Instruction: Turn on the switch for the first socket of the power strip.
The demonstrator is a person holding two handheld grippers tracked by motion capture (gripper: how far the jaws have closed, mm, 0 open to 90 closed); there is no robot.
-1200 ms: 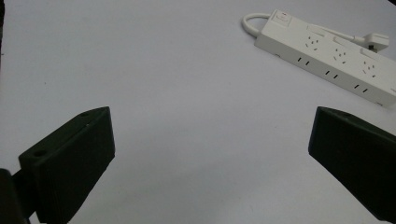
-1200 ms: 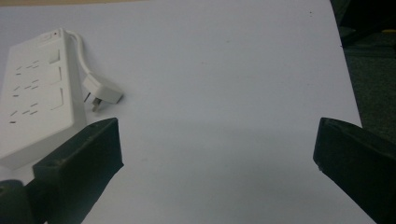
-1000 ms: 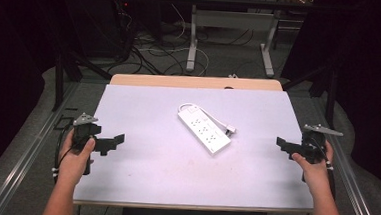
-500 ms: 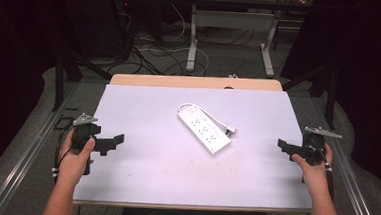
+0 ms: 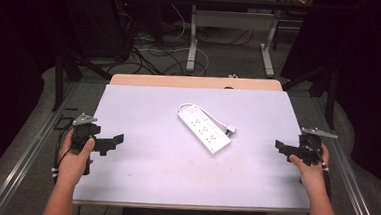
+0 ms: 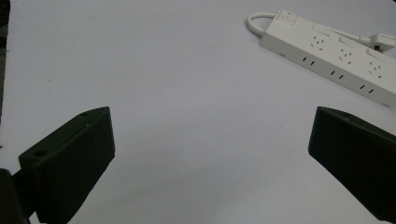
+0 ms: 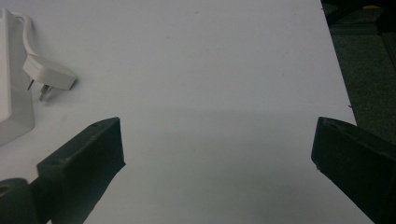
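Observation:
A white power strip [image 5: 204, 131] lies diagonally in the middle of the white table [image 5: 174, 176], its short cord looping back to a white plug [image 5: 230, 129] beside it. The left gripper view has the strip [image 6: 336, 58] at upper right; the right gripper view has the plug [image 7: 49, 74] at upper left. My left gripper [image 5: 110, 143] is held at the table's left edge, open, nothing between its jaws. My right gripper [image 5: 282, 148] is held at the right edge, also open and empty. Both point inward toward the strip, well apart from it.
A wooden strip [image 5: 195, 81] borders the table's far edge. Metal rails [image 5: 20, 162] run along both sides. Behind the table, cables [image 5: 152, 50] lie on the floor around a desk's legs [image 5: 192, 42]. Dark surroundings close in left and right.
The right gripper has shifted slightly to the right, toward the table's edge. The left gripper and the power strip have not moved.

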